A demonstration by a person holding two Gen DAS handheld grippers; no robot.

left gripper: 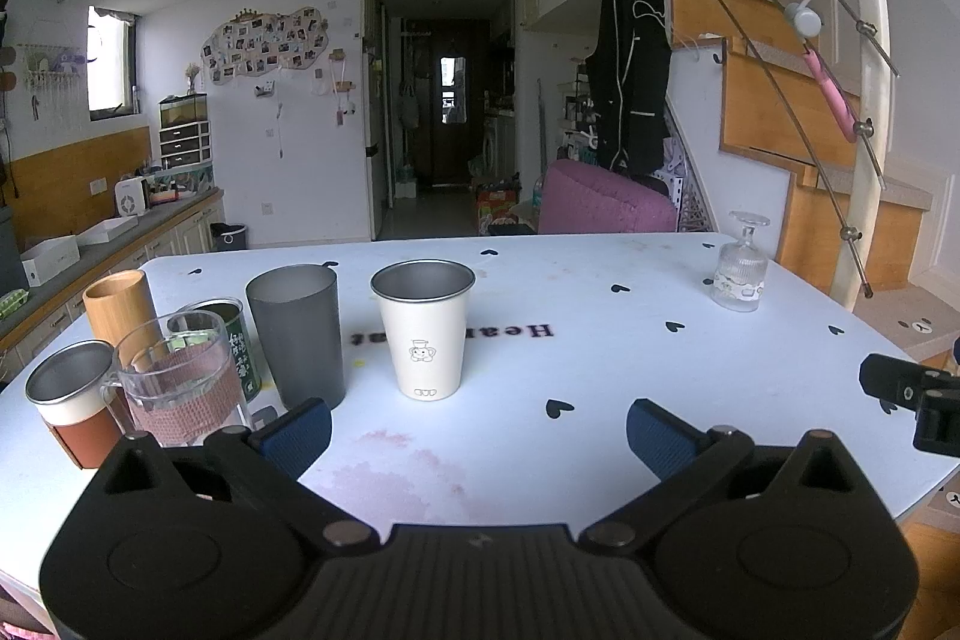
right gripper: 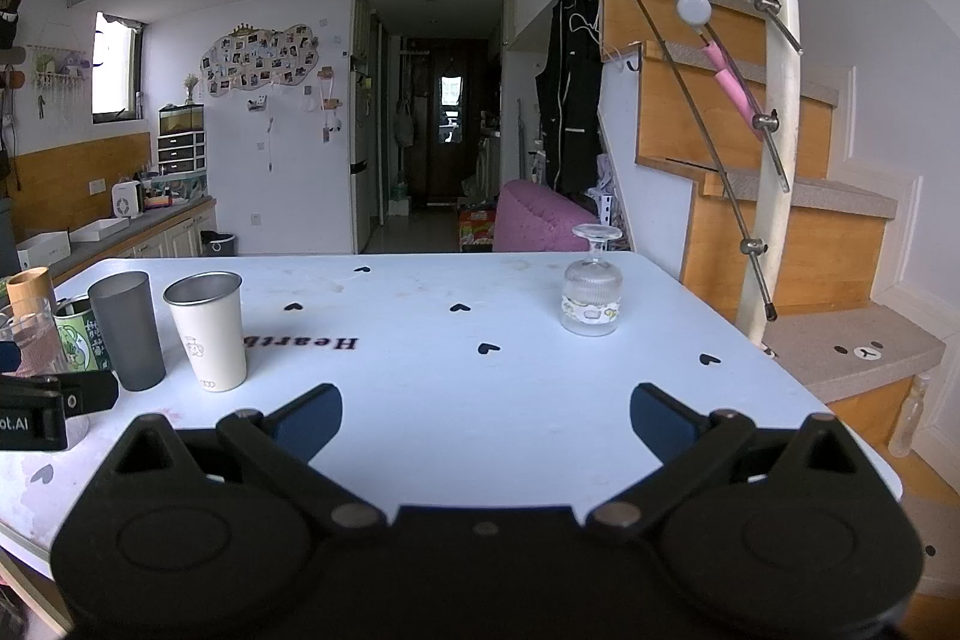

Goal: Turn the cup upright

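A clear stemmed glass cup (left gripper: pixel 741 268) stands upside down, foot up, at the far right of the pale blue table (left gripper: pixel 600 370). In the right wrist view it (right gripper: pixel 591 292) is ahead and slightly right of centre. My left gripper (left gripper: pixel 477 430) is open and empty, low over the near table edge, facing a white metal cup (left gripper: pixel 423 328) that stands upright. My right gripper (right gripper: pixel 486 418) is open and empty, well short of the glass. The right gripper's body also shows at the right edge of the left wrist view (left gripper: pixel 912 394).
Upright at the left are a grey tumbler (left gripper: pixel 297 328), a green can (left gripper: pixel 231 340), a glass mug (left gripper: pixel 180 376), a bamboo cup (left gripper: pixel 120 310) and a metal mug (left gripper: pixel 72 400). A staircase with railing (right gripper: pixel 774 100) stands right of the table. A pink stain (left gripper: pixel 408 472) marks the near tabletop.
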